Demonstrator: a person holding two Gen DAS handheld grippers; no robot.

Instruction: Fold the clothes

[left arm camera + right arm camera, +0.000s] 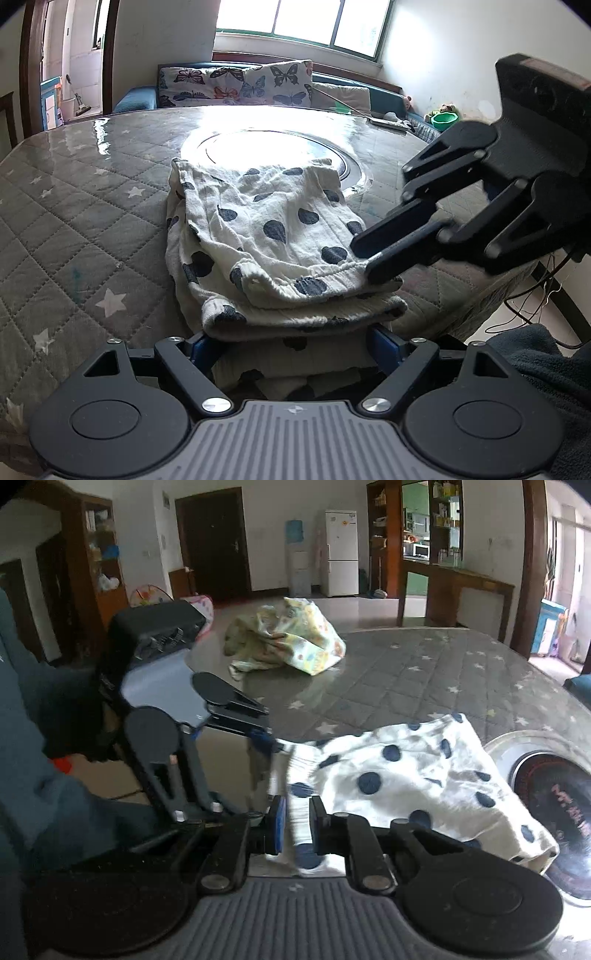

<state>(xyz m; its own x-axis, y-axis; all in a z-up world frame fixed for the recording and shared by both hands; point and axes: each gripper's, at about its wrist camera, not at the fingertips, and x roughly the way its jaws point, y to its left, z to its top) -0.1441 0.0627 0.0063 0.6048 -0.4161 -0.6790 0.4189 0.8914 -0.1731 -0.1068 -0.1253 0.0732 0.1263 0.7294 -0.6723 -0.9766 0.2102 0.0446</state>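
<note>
We see a white garment with dark blue spots (266, 236) lying folded in layers on the near part of a round table (74, 221) covered by a grey quilted cloth with white stars under a clear glossy sheet. Its far edge overlaps the rim of a round inset cooktop (273, 147) at the table's centre; its near folded edge hangs over the table edge closest to us.

Our left gripper (295, 343) sits at that near edge, its blue-padded fingers (384, 343) spread either side of the lower folded layers; we cannot tell whether they press the cloth. Our right gripper (369, 262) comes in from the right and is pinching the hemmed top layer at its right corner, lifting that corner slightly off the layers beneath. In the right wrist view the blue pads (277, 827) have a strip of the spotted fabric (406, 782) between them, though a gap shows on the left of the strip.

A crumpled yellow patterned cloth (291, 638) rests near the far edge of the table, well apart from the spotted garment. A dark blue fleece sleeve (546, 373) shows at the right
</note>
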